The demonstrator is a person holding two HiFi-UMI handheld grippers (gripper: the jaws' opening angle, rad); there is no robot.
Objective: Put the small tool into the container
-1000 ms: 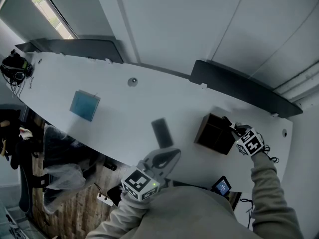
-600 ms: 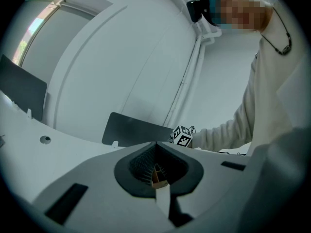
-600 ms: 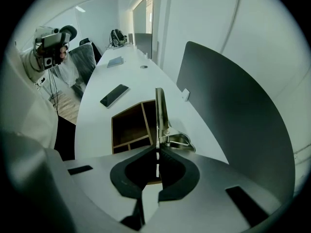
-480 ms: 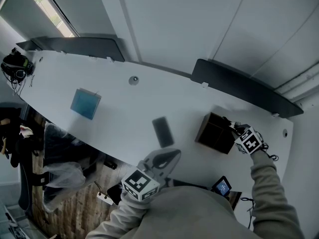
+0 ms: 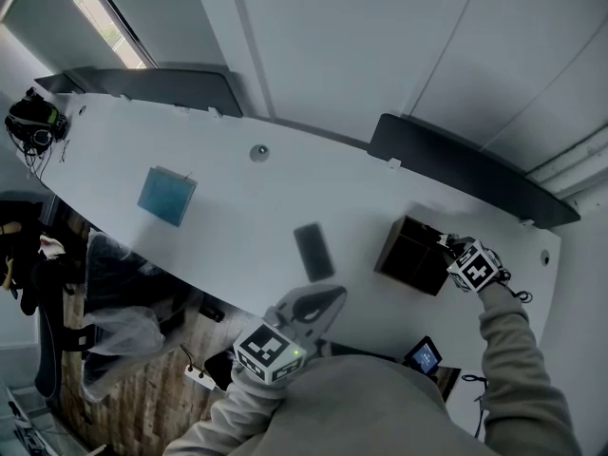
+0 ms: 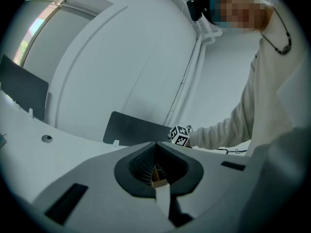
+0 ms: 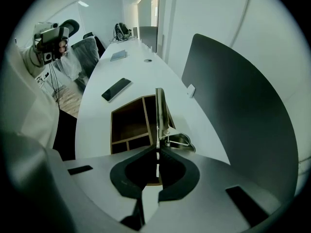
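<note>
Shiny metal clipper [image 7: 160, 115] is pinched in the right tool [image 7: 157, 149], over the edge of the brown box [image 7: 145, 118] on the table [image 7: 97, 115]. Next, I think, lower it in and let go. The left tool [image 6: 156, 147] is pressed together.

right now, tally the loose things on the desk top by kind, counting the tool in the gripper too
dark phone: 1
teal pad: 1
wooden container: 1
small tool, held in the right gripper: 1
headphones: 1
total: 5
</note>
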